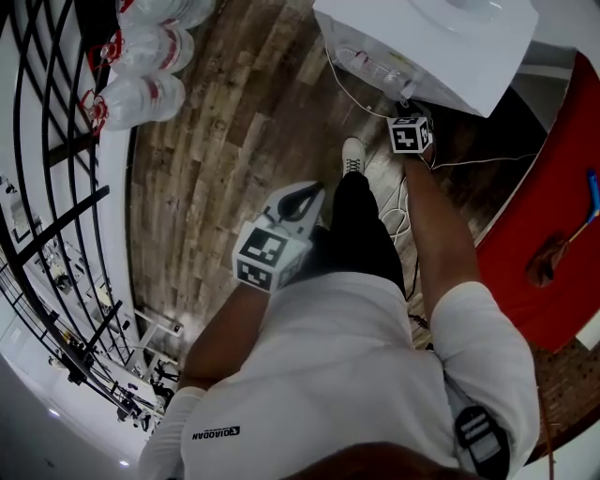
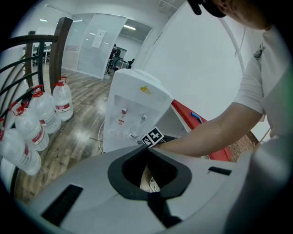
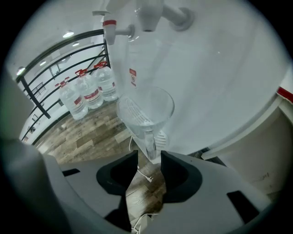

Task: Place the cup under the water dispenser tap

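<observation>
1. Two jaws of the right hand-held gripper (image 3: 149, 155) stand wide apart, gripping nothing; the left hand-held gripper (image 2: 147, 150) (held back by the body) is closed and empty.
2. At the right tips' gap, the clear cup (image 3: 145, 112) stands under the white tap (image 3: 151, 11) of the water dispenser (image 3: 219, 68).
3. Risk: a crooked withdrawal could clip the light cup and topple it.

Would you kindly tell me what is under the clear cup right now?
Through the cup a white slotted drip tray shows beneath it, at the foot of the dispenser. Whatever lies below the tray is covered.
</observation>
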